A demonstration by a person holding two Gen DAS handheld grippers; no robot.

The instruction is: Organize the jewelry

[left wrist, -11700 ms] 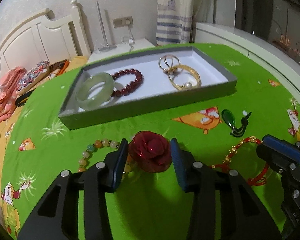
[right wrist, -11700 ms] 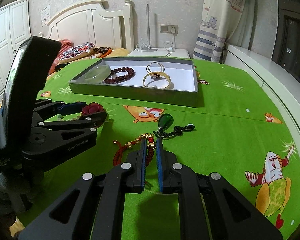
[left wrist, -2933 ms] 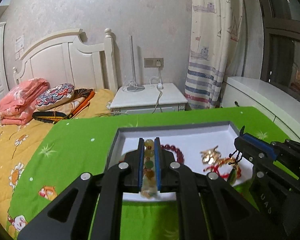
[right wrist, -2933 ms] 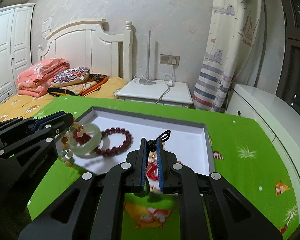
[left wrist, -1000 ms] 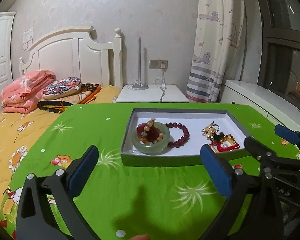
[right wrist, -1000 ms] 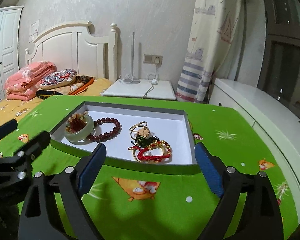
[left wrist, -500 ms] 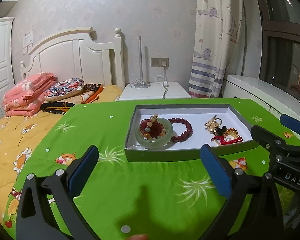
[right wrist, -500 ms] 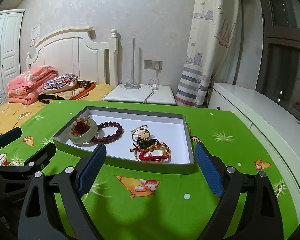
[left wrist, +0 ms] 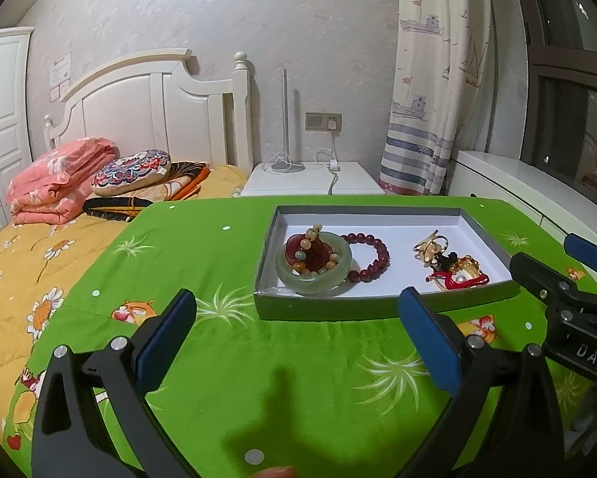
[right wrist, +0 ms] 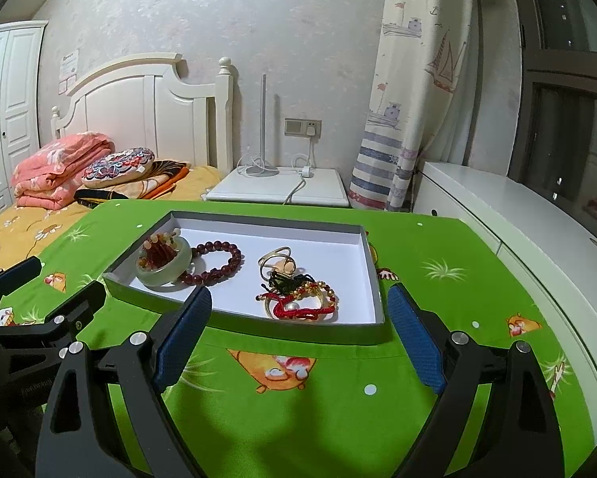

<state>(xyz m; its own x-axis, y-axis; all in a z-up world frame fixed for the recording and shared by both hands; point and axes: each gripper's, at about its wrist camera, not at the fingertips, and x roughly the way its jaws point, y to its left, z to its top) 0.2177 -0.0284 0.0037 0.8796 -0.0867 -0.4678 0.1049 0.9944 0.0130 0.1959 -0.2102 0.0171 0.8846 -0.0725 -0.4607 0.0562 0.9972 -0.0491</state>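
Observation:
A grey tray with a white floor (left wrist: 382, 306) (right wrist: 362, 247) sits on the green cloth. In it lie a pale jade bangle (left wrist: 313, 276) (right wrist: 163, 269) with a red rose and a coloured bead string inside it, a dark red bead bracelet (left wrist: 372, 255) (right wrist: 214, 261), gold rings (left wrist: 429, 245) (right wrist: 276, 261), and a red-and-gold bracelet with a black-corded pendant (left wrist: 457, 273) (right wrist: 298, 296). My left gripper (left wrist: 296, 336) is open and empty, in front of the tray. My right gripper (right wrist: 298, 332) is open and empty, in front of the tray.
The green cartoon-print cloth (left wrist: 298, 378) (right wrist: 437, 279) covers the table. A bed with pink blankets (left wrist: 55, 175) lies to the left, a white nightstand (left wrist: 314, 179) behind, and a white cabinet (right wrist: 517, 215) to the right. The right gripper shows at the left view's right edge (left wrist: 569, 279).
Both grippers, shut on jewellery a few seconds ago, have released it into the tray and stand open. Over the last second both have drawn slightly back from the tray.

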